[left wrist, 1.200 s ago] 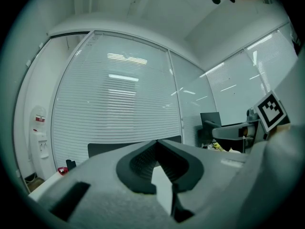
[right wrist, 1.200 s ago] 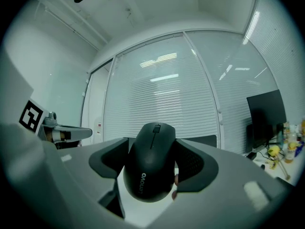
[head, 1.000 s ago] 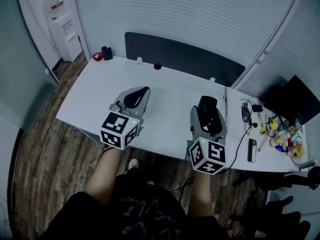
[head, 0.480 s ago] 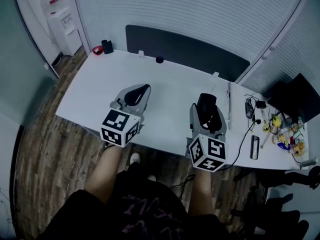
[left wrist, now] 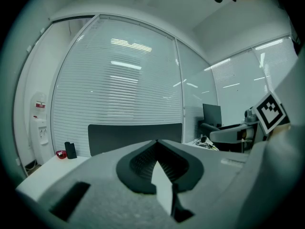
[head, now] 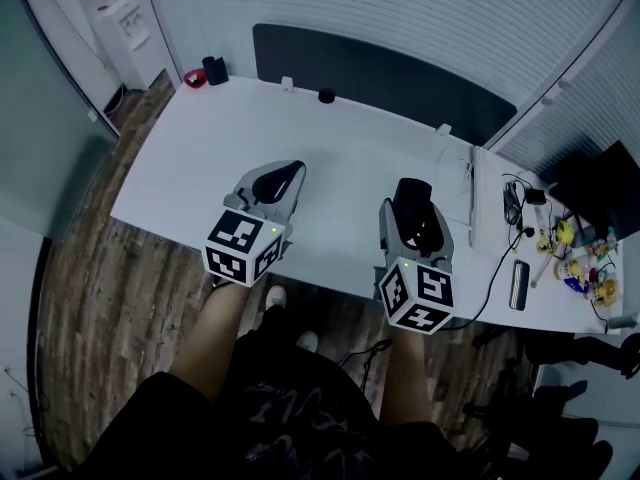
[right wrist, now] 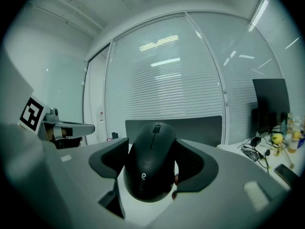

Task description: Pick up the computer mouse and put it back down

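While I stand at the white counter [head: 200,158], its long top runs under both my arms. A dark panel [head: 380,73] stands along its far edge, and a water dispenser [head: 125,23] stands on the floor past its far left corner. My right claw [head: 413,196] hangs over the near part of the counter, clenched on the black mouse [right wrist: 150,168]. The mouse lies lengthwise between the two pads, gripped on both flanks, its wheel end pointing away from me. Whether it is clear of the counter, I cannot tell. My left claw [left wrist: 156,147] hangs to the left of the right one, well apart from it, jaws pressed together on nothing. A black cup [head: 213,70] and a small red thing [head: 193,76] stand at the counter's far left corner.
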`<act>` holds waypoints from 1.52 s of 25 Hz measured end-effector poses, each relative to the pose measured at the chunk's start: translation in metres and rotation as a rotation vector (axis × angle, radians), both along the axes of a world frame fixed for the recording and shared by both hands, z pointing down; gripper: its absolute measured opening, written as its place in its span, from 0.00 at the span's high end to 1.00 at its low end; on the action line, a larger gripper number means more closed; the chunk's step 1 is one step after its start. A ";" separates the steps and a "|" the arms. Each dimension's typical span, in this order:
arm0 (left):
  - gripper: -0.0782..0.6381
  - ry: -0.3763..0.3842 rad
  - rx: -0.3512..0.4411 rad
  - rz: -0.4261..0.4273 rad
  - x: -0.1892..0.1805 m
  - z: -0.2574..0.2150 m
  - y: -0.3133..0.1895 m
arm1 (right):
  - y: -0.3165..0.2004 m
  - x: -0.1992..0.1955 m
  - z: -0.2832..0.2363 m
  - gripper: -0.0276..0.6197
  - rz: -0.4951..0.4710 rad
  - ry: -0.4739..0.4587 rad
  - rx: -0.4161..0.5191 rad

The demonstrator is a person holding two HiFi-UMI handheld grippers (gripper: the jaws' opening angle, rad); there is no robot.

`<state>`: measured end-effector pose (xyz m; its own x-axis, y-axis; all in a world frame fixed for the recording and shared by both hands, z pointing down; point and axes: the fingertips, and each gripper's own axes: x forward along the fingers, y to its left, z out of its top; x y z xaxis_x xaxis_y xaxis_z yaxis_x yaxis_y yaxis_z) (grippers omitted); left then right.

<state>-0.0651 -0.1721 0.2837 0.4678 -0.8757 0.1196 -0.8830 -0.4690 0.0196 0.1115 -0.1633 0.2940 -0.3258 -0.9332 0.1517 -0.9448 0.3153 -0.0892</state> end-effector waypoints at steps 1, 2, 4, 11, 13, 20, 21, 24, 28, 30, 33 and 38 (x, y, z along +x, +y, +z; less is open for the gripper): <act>0.89 -0.001 -0.008 0.001 0.000 0.004 -0.001 | -0.001 -0.001 0.003 0.47 -0.001 0.002 -0.008; 0.89 -0.002 -0.015 0.002 -0.001 0.007 -0.002 | -0.003 -0.002 0.007 0.47 -0.002 0.003 -0.016; 0.89 -0.002 -0.032 0.003 -0.002 0.015 -0.004 | -0.005 -0.004 0.014 0.47 -0.002 0.004 -0.034; 0.89 0.000 -0.089 0.002 -0.006 0.041 -0.013 | -0.012 -0.007 0.044 0.47 0.000 0.007 -0.097; 0.89 0.000 -0.107 0.002 -0.007 0.051 -0.014 | -0.013 -0.008 0.053 0.47 0.000 0.009 -0.117; 0.89 0.002 -0.172 0.009 -0.008 0.084 -0.021 | -0.016 -0.014 0.088 0.47 -0.002 0.010 -0.189; 0.89 0.001 -0.180 0.011 -0.007 0.088 -0.022 | -0.016 -0.015 0.093 0.47 -0.001 0.008 -0.197; 0.89 0.000 -0.202 0.021 -0.006 0.100 -0.024 | -0.017 -0.016 0.107 0.47 0.005 0.010 -0.225; 0.89 -0.003 -0.237 0.030 -0.008 0.117 -0.025 | -0.015 -0.018 0.126 0.47 0.013 0.011 -0.264; 0.89 -0.002 -0.256 0.033 -0.010 0.127 -0.024 | -0.014 -0.020 0.136 0.47 0.017 0.013 -0.285; 0.89 0.000 -0.287 0.036 -0.013 0.143 -0.021 | -0.009 -0.023 0.153 0.47 0.021 0.020 -0.320; 0.89 0.000 -0.337 0.040 -0.014 0.170 -0.016 | -0.004 -0.029 0.179 0.47 0.015 0.031 -0.368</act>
<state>-0.0794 -0.1885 0.4534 0.5008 -0.7680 0.3991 -0.8641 -0.4702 0.1795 0.0824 -0.1673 0.4730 -0.3023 -0.8191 0.4876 -0.9531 0.2532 -0.1655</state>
